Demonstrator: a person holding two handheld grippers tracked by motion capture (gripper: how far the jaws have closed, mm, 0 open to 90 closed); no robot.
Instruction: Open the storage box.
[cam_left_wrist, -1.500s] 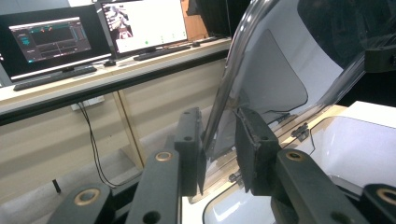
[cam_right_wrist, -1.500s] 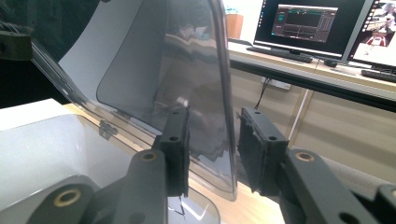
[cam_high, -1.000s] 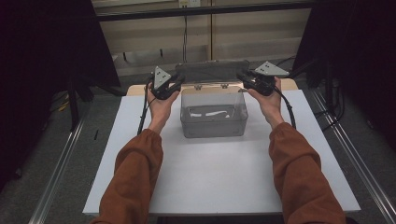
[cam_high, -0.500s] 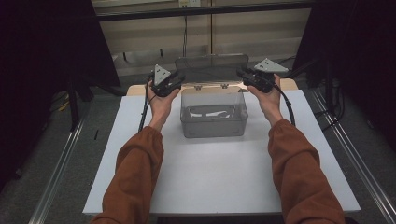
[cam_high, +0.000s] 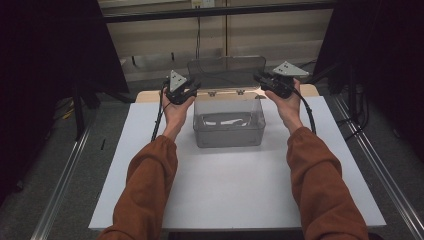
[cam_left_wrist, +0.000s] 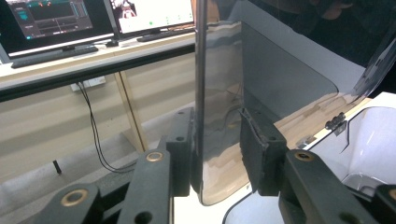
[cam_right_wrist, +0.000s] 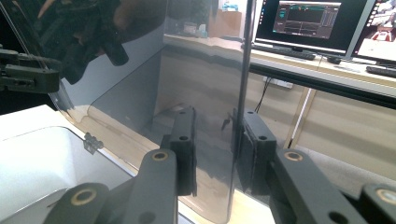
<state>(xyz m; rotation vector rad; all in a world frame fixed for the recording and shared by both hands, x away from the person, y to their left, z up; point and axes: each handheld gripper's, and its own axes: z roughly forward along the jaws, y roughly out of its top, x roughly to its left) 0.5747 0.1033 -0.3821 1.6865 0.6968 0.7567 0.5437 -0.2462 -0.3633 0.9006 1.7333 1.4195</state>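
Sleeves: two orange sleeves (cam_high: 150, 190) come in from the near edge, one on each side of the surface (cam_high: 235, 195).
Surface: a white sheet, bare in its near half.
Box: a clear plastic box (cam_high: 229, 131) stands at the middle of the surface, toward the far side, between the two hands; something pale lies on its bottom, too blurred to tell.
Lid: the clear lid (cam_high: 226, 70) stands upright on the hinges (cam_high: 226, 92) along the box's far rim, swung open.
Left claw: the left claw (cam_high: 192, 86) is at the lid's left edge; in the left gripper view (cam_left_wrist: 217, 154) its jaws are nearly closed with the lid's edge between them. The left pad (cam_left_wrist: 182, 154) lies against the lid, while a narrow gap shows on the right side.
Right claw: the right claw (cam_high: 260, 79) is at the lid's right edge; in the right gripper view (cam_right_wrist: 215, 154) its jaws are nearly closed on that edge.
Far: monitors (cam_left_wrist: 51, 21) on a wooden bench (cam_left_wrist: 93, 65) lie beyond the surface.
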